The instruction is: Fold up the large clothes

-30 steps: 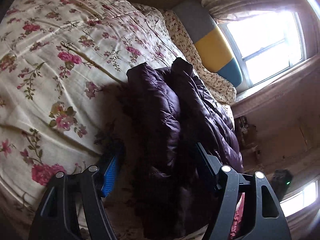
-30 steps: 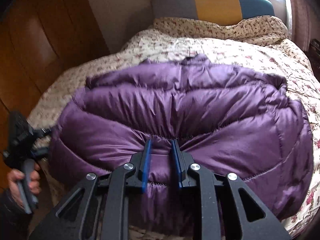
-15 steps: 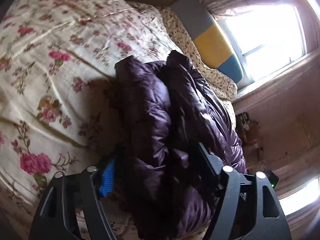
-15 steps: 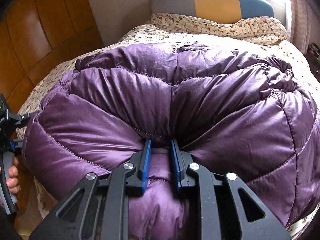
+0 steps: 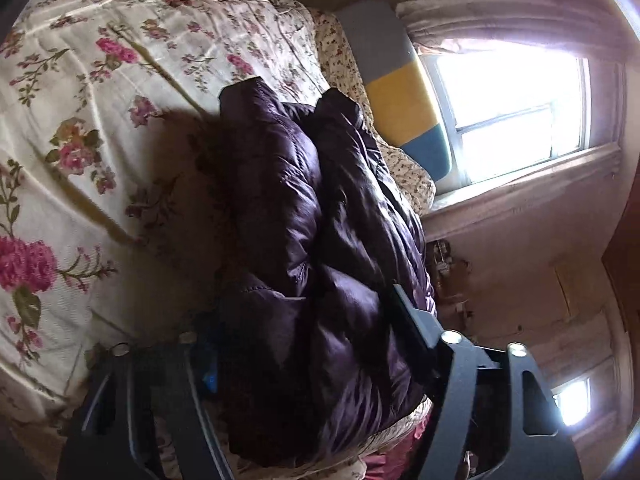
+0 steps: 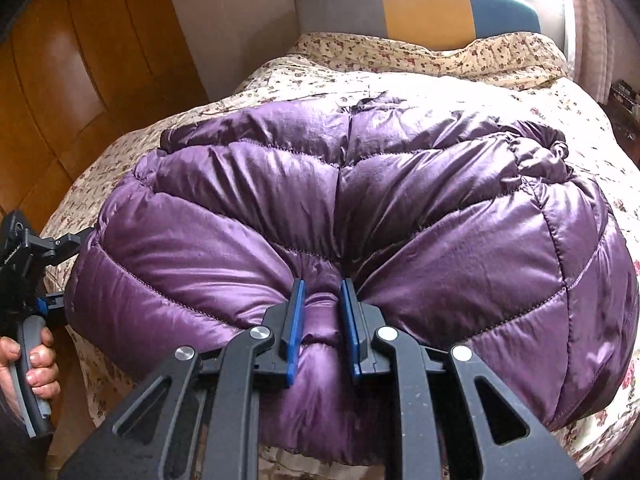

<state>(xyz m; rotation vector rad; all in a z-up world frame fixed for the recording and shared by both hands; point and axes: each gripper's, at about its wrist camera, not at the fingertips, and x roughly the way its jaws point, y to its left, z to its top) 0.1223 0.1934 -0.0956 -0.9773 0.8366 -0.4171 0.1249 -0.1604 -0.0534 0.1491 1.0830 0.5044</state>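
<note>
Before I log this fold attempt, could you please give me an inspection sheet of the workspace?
Surface: bed with floral quilt, rumpled.
Job's things: purple puffer jacket bunched on the quilt.
Clutter: nothing seen on the bed.
Grippers: right gripper shut on a pinch of the jacket's near edge; left gripper straddles the jacket's side, fingers wide apart; a hand holds its handle.
Cables: nothing seen.
Surroundings: grey, yellow and teal headboard, bright window, wooden panelling.
</note>
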